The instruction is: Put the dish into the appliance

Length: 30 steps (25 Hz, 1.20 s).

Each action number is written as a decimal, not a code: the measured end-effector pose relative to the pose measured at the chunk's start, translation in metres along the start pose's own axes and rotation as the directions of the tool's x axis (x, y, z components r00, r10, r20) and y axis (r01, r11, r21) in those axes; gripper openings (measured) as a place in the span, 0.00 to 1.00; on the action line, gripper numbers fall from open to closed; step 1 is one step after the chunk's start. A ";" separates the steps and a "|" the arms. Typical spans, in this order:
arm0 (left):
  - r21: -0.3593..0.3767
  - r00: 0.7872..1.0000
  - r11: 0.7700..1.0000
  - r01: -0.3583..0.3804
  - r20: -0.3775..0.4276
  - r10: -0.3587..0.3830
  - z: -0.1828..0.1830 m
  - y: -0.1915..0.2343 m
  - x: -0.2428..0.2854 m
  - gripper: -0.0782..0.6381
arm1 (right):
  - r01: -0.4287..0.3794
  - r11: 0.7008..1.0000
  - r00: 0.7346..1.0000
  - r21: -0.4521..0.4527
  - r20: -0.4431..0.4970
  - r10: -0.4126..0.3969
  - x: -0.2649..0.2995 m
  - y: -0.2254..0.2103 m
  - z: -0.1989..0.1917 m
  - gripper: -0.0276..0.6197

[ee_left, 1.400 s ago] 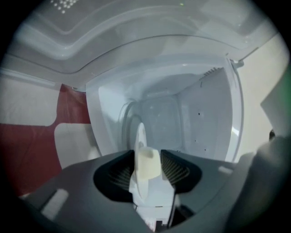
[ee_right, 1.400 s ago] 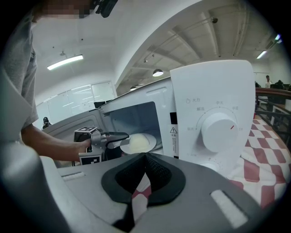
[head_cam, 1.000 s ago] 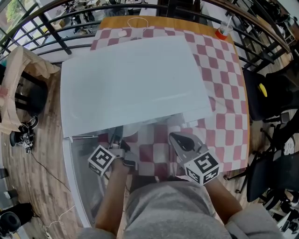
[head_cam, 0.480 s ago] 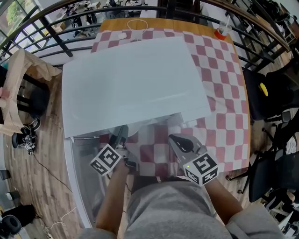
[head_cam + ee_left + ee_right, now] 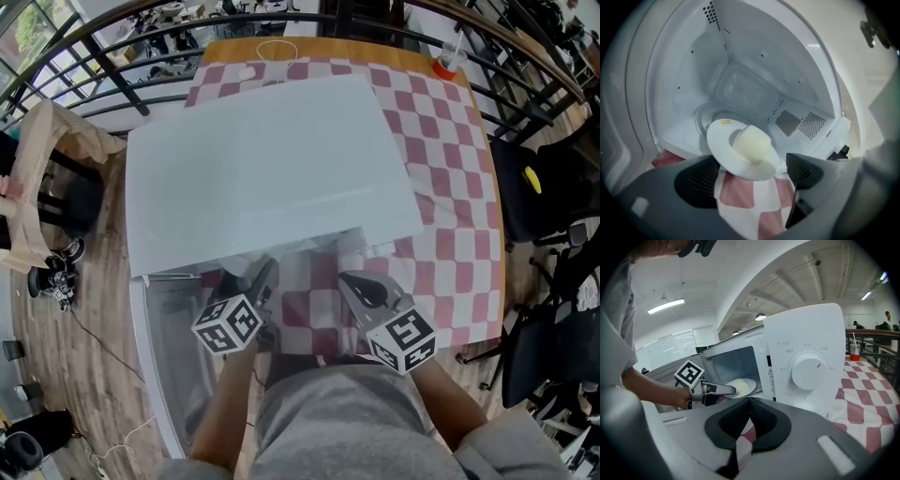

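Left tongs (image 5: 752, 165) just spread, dish (image 5: 740, 149) loose between them; right tongs (image 5: 749, 401) pressed together; appliance (image 5: 262, 159) seemingly hides dish overhead.

Table (image 5: 225, 44) w/ checkered cloth (image 5: 450, 187), microwave (image 5: 272, 169) on top

Appliance (image 5: 262, 159) smooth glossy white; dish (image 5: 721, 140) glazed, shiny; tablecloth (image 5: 441, 141) matt checked cloth; floor (image 5: 108, 244) wood planks

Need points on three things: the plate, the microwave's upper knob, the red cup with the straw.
plate (image 5: 720, 140): left gripper view, bare left part of its rim.
upper knob (image 5: 806, 371): right gripper view, centre of the knob's face.
red cup (image 5: 854, 356): right gripper view, the cup's body.
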<state>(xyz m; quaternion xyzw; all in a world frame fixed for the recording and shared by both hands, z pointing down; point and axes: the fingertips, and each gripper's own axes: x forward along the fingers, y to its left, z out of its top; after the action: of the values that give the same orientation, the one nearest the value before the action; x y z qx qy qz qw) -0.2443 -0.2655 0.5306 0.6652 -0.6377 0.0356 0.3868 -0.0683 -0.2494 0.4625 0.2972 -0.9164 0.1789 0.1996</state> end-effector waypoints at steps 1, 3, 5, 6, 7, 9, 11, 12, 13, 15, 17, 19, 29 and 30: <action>0.015 1.000 1.000 -0.007 -0.004 0.007 -0.001 0.000 0.001 0.75 | -0.001 1.000 1.000 0.000 -0.001 0.001 0.000 -0.001 -0.001 0.04; 0.038 1.000 0.999 -0.020 -0.015 0.021 -0.002 0.000 0.002 0.75 | -0.001 1.000 1.000 0.000 -0.001 0.001 0.000 -0.002 -0.001 0.04; 0.051 0.999 0.998 -0.035 -0.030 0.037 -0.005 -0.001 0.003 0.76 | -0.001 1.000 1.000 -0.001 -0.001 0.001 -0.001 -0.004 -0.001 0.04; 0.056 0.998 0.997 -0.048 -0.037 0.050 -0.005 0.000 0.003 0.76 | -0.001 1.000 1.000 -0.001 -0.001 0.001 -0.001 -0.004 -0.001 0.04; 0.063 0.997 0.996 -0.068 -0.039 0.070 -0.006 0.002 0.002 0.77 | -0.002 1.000 1.000 -0.001 -0.001 0.002 -0.001 -0.004 -0.001 0.04; 0.085 0.992 0.989 -0.119 -0.031 0.122 -0.004 0.009 0.001 0.78 | -0.003 1.000 1.000 0.000 -0.001 0.003 -0.002 -0.004 -0.002 0.04; 0.105 0.987 0.982 -0.155 -0.018 0.158 -0.002 0.015 -0.001 0.78 | -0.003 1.000 1.000 0.001 -0.002 0.003 -0.002 -0.004 -0.002 0.04; 0.111 0.987 0.981 -0.159 -0.017 0.162 -0.002 0.016 -0.002 0.78 | -0.002 1.000 1.000 0.000 -0.003 0.002 -0.003 -0.005 -0.003 0.04; 0.115 0.987 0.981 -0.155 -0.018 0.158 -0.003 0.016 -0.002 0.78 | -0.001 1.000 1.000 -0.001 -0.004 0.001 -0.004 -0.005 -0.003 0.04; 0.134 0.989 0.981 -0.143 -0.017 0.147 -0.005 0.013 -0.005 0.79 | 0.002 1.000 1.000 -0.001 -0.004 -0.002 -0.004 -0.007 -0.004 0.04; 0.184 0.990 0.973 -0.140 -0.003 0.143 -0.007 0.009 -0.010 0.79 | 0.003 1.000 1.000 0.002 -0.004 -0.003 -0.004 -0.007 -0.005 0.04; 0.245 0.990 0.959 -0.140 0.019 0.140 -0.008 0.003 -0.014 0.79 | 0.002 1.000 1.000 0.004 -0.002 -0.002 -0.004 -0.007 -0.005 0.04; 0.303 0.978 0.930 -0.206 0.084 0.189 -0.006 -0.001 -0.013 0.66 | 0.001 1.000 1.000 0.005 -0.002 -0.001 -0.004 -0.006 -0.008 0.04; 0.308 0.977 0.928 -0.212 0.085 0.195 -0.004 -0.001 -0.011 0.66 | 0.001 1.000 1.000 0.006 -0.004 -0.001 -0.004 -0.006 -0.009 0.04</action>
<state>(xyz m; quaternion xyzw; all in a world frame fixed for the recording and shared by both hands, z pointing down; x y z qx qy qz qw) -0.2439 -0.2545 0.5276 0.6493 -0.6994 0.1592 0.2529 -0.0592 -0.2476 0.4694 0.2977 -0.9154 0.1821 0.2007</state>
